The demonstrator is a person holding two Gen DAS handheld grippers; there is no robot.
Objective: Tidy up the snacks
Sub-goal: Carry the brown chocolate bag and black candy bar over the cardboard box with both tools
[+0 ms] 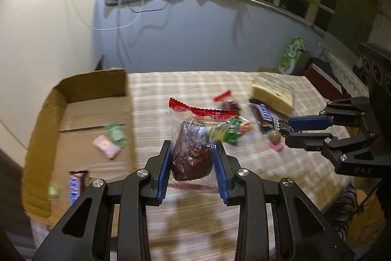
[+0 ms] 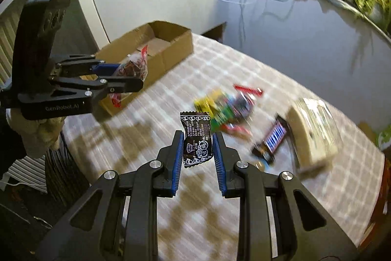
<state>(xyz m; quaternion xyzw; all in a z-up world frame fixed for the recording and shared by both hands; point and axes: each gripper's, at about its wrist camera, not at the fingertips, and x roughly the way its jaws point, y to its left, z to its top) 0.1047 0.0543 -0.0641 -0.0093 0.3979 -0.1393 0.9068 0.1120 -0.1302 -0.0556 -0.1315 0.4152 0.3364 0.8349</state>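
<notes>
My left gripper (image 1: pixel 193 147) is shut on a clear packet with a red top and a dark brown snack inside (image 1: pixel 191 151), held above the checked tablecloth (image 1: pixel 171 87). The same packet (image 2: pixel 133 66) shows in the right wrist view in the left gripper (image 2: pixel 136 78), in front of the cardboard box (image 2: pixel 171 45). My right gripper (image 2: pixel 198 138) is shut on a small black wrapped candy (image 2: pixel 196 138), lifted off the table. In the left wrist view the right gripper (image 1: pixel 286 131) holds that black candy (image 1: pixel 279 125) at the right. The open box (image 1: pixel 80 111) lies at the left.
Inside the box lie a pink packet (image 1: pixel 106 146), a green packet (image 1: pixel 117 133) and a blue bar (image 1: pixel 75 184). On the cloth remain a pile of coloured wrappers (image 2: pixel 227 109), a chocolate bar (image 2: pixel 273 138), a pale block-shaped pack (image 2: pixel 315 126) and a small round candy (image 1: pixel 275 137).
</notes>
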